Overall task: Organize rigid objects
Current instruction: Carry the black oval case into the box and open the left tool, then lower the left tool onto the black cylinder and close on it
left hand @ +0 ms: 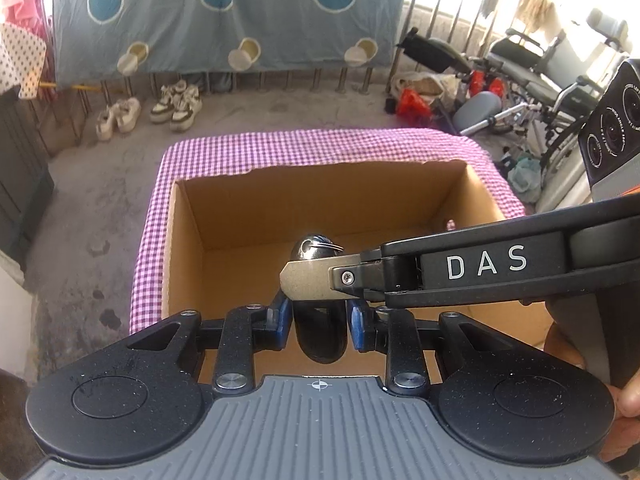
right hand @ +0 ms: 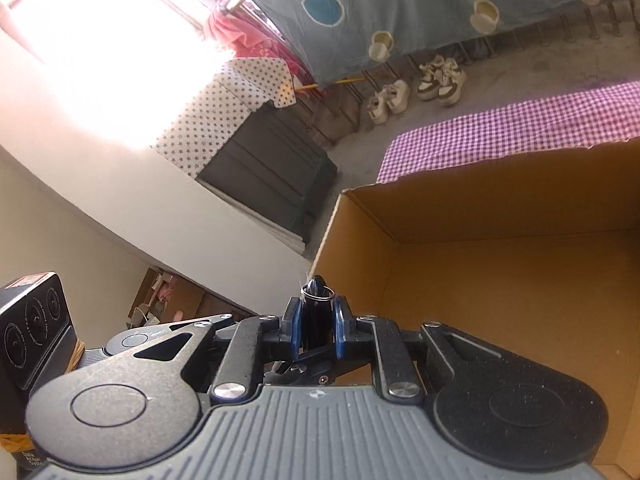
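Note:
A small black oblong object with a metal key ring (left hand: 318, 280) is held between both grippers above an open cardboard box (left hand: 188, 248). My left gripper (left hand: 319, 318) is shut on its lower body, blue pads on both sides. My right gripper reaches in from the right in the left wrist view, and its metal finger (left hand: 316, 282) lies across the object's upper part. In the right wrist view my right gripper (right hand: 316, 326) is shut on the same black object (right hand: 316, 306), ring end up, over the box's near left corner (right hand: 460, 280).
The box stands on a table with a purple checked cloth (left hand: 320, 144). Shoes (left hand: 176, 106) sit on the concrete floor by a blue curtain. Wheelchairs and clutter (left hand: 520, 92) stand at the right. A dark cabinet (right hand: 272, 176) is at the left wall.

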Available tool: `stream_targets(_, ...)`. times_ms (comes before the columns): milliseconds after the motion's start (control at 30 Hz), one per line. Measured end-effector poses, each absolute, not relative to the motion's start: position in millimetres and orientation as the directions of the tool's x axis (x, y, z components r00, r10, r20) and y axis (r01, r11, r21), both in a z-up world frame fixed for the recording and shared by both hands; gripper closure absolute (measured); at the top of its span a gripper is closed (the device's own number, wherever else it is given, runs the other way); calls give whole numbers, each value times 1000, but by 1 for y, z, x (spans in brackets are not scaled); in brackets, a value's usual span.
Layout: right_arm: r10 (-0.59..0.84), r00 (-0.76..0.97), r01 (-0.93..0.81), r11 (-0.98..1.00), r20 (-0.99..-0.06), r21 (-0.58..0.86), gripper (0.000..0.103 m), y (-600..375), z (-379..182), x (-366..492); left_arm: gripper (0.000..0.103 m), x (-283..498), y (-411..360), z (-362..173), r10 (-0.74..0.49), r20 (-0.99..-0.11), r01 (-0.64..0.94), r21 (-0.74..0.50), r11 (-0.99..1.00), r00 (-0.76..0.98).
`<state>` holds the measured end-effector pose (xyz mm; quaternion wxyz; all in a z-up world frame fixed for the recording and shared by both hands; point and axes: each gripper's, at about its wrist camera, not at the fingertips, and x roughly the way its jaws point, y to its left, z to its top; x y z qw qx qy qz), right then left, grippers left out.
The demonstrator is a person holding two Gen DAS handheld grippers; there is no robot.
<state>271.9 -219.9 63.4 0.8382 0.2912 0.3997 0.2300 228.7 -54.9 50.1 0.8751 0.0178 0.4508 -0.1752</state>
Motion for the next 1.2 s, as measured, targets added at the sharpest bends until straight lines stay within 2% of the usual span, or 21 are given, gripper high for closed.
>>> stream_targets(267,666,478,-51,672,-572,739,85,-221,16,349,73,266,-44,22,-193,-848,228,-88,970,494)
stream_targets(633,654,482,49,643,-582,764,82,-223,-13,390,72,275,-33,23,-192,-854,181,-117,976,483)
stream_targets(767,649,511,33,641,-564,767,82,-234,1,368,70,266,-32,37,-212,-832,200,-124,972,513)
stream_targets(933,649,584,-16,609,-487,793,82,-259,37,316,63,240,-31,60,-252,-795,229,-147,962,551)
stream_targets(1200,637,695,-144,577,-332,804,82,-295,79,172,54,168,-33,93,-353,-714,336,-173,926,604)
